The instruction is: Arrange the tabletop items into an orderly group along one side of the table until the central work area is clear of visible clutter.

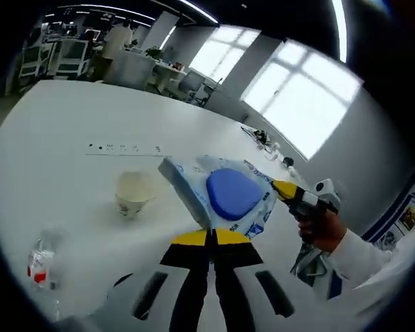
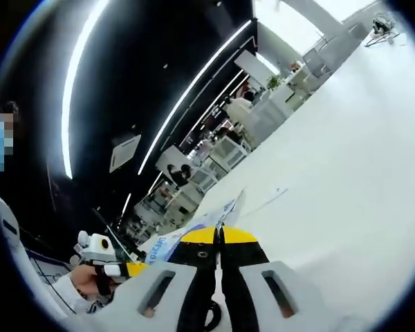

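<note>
Both claws clamp wipes pack (image 1: 228, 197) | paper cup (image 1: 133, 192) beside | white table (image 1: 69, 131)

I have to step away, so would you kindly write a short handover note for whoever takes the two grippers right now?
Left gripper: shut on the wet-wipe pack, which is held above the white table.
Right gripper: shut on the same pack's other end.
On the table: paper cup upright near the middle, small clear bottle nearer the edge.
Done: pack lifted.
Left: set the pack along one side, then bring cup and bottle beside it.
</note>
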{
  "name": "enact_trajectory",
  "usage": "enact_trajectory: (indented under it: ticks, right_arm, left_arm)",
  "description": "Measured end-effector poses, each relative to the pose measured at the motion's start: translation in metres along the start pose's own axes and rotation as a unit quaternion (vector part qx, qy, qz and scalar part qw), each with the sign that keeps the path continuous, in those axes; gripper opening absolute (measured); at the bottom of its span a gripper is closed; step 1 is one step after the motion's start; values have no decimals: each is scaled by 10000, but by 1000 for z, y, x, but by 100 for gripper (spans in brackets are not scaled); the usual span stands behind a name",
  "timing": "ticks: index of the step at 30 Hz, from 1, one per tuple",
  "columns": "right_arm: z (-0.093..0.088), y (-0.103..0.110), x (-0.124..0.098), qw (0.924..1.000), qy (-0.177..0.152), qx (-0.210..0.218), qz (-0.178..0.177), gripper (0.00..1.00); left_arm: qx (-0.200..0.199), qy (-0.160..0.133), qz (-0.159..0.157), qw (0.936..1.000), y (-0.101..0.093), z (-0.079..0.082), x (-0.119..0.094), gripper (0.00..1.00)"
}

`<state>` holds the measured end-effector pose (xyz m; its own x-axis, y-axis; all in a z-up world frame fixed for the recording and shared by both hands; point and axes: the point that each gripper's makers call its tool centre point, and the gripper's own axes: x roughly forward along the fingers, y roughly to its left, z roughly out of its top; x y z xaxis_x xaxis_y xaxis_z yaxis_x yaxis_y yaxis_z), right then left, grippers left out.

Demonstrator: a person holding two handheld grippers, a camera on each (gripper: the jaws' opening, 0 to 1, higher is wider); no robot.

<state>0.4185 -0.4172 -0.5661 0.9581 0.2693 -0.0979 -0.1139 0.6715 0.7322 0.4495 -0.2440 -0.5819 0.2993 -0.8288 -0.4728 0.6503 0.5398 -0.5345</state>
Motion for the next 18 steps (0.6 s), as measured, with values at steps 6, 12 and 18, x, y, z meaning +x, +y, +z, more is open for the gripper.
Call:
enact_trajectory:
  ticks: [6, 12, 18]
  right_arm:
    - [6, -24, -10, 9996, -108, 2, -265, 0]
    - [3, -48, -8, 9990, -103, 84, -433, 0]
    - [-2, -71, 1, 9983, -68, 244, -524, 0]
  left_arm:
    - [-2, 41, -61, 10000, -5, 1, 30, 0]
    - [-56, 69, 61, 9999, 5, -5, 57, 0]
    - [-171, 62, 212, 9996, 21, -11, 79, 0]
